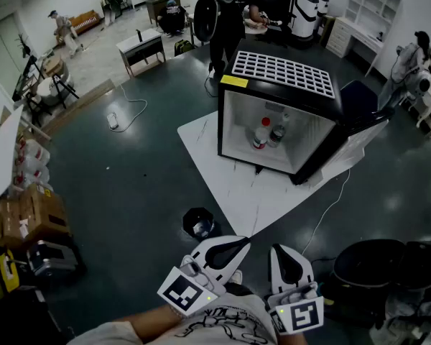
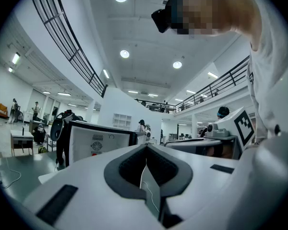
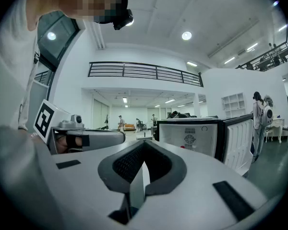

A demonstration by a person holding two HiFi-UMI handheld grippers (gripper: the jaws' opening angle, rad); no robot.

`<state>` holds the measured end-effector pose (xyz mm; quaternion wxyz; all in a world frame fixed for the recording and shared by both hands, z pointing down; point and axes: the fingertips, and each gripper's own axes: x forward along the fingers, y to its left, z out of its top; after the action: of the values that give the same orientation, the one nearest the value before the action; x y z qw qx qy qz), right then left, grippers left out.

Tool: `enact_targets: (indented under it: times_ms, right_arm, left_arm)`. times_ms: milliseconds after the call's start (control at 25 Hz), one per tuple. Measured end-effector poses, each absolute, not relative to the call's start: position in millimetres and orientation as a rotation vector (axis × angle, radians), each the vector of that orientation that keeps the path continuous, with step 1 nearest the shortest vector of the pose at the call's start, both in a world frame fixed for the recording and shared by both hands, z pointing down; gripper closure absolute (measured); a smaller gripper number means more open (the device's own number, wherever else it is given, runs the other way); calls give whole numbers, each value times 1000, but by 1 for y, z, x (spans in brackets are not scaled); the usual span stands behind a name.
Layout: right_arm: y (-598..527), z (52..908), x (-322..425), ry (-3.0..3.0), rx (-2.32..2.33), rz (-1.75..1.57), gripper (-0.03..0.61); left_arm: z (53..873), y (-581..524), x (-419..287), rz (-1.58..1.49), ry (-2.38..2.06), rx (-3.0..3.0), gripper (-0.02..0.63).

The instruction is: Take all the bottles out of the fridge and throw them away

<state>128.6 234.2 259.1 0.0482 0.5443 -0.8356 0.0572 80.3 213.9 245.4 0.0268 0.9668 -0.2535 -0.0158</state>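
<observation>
Both tools (image 1: 246,243) (image 1: 276,250) hover well apart from bottles (image 1: 267,134) inside the fridge (image 1: 233,113).

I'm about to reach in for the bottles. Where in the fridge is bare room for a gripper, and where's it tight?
Free: the left half of the fridge, between its left wall and the red-capped bottle; also the white board in front, up to the black bin. Tight: right of centre, where it and the second bottle stand close together.
</observation>
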Motion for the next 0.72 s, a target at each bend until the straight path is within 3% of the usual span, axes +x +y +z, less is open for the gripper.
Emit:
enact_targets:
  times_ms: [720]
  right_arm:
    - [231, 251, 191, -2640, 1614, 160, 551]
  left_arm:
    - [247, 213, 142, -49, -853, 2959, 598]
